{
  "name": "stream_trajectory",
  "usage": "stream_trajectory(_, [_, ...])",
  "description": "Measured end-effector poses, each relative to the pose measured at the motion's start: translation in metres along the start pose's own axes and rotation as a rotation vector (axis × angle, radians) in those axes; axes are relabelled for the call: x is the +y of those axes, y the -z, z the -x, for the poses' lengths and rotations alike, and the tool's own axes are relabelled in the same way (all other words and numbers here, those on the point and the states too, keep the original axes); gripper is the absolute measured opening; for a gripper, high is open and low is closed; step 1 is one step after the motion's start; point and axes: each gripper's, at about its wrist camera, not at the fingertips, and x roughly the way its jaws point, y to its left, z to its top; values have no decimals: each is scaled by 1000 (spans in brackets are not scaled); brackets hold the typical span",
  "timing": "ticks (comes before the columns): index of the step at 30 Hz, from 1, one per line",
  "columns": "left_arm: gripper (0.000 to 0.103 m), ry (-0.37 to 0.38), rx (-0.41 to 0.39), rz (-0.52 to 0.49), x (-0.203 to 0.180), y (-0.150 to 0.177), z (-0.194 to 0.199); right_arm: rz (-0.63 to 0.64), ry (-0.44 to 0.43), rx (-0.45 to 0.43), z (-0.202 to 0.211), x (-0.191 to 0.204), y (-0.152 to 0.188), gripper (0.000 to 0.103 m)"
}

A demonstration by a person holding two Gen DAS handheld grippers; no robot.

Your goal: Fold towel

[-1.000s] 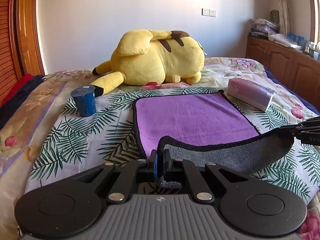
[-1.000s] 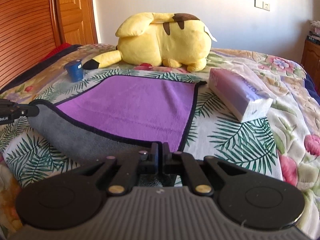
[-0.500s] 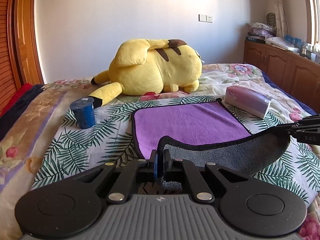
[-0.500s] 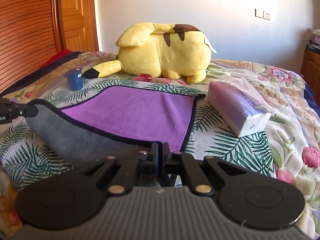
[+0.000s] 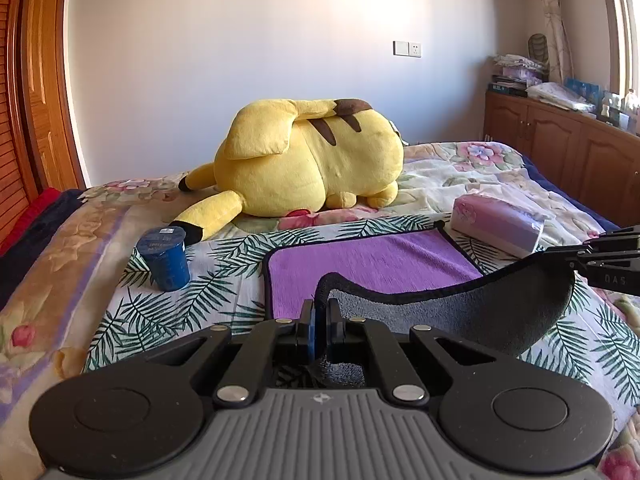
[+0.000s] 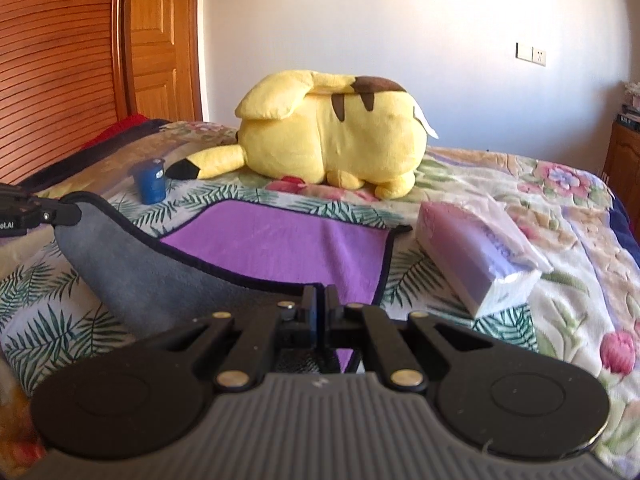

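Note:
A towel with a purple top [image 5: 372, 264], a grey underside and a dark hem lies on the bed; it also shows in the right wrist view [image 6: 280, 240]. Its near edge is lifted off the bed and hangs between both grippers, grey side [image 5: 480, 312] toward me. My left gripper [image 5: 319, 320] is shut on the near left corner. My right gripper [image 6: 320, 308] is shut on the near right corner; it also shows in the left wrist view [image 5: 576, 256] at the far right. The left gripper shows in the right wrist view [image 6: 60, 212] at the far left.
A big yellow plush toy [image 5: 304, 164] lies behind the towel. A blue cup [image 5: 164, 258] stands to the towel's left. A pink tissue pack [image 5: 498, 224] lies to its right. Wooden cabinets [image 5: 560, 144] line the right wall, and a wooden door [image 6: 160, 40] stands at the left.
Both grippers have risen with the towel's near edge and carried it toward the far side. More of the grey underside hangs free and less purple shows.

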Motion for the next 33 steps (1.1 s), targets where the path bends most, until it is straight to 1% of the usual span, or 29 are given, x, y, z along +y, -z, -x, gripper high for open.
stream_trajectory(6, [5,-10,-6,-7,6,-9,-14,18,2,-16,-12,-5,-10,3])
stream_trajectory(10, [5,8,2,11,13,-15,-23,31,6,-23,-22,-8,-16,3])
stream_trajectory(19, [5,12,-27,-12,16,-25,-36,51,7,-36,-37,-16,-21,3])
stream_trajectory(28, [5,-14,-77,-24,21,-46,-56,43,17,-92,-48,-26,-38,3])
stream_trajectory(33, [5,-33,-94,-46,22,-54,-73,54,23,-113,-61,-29,-45,3])
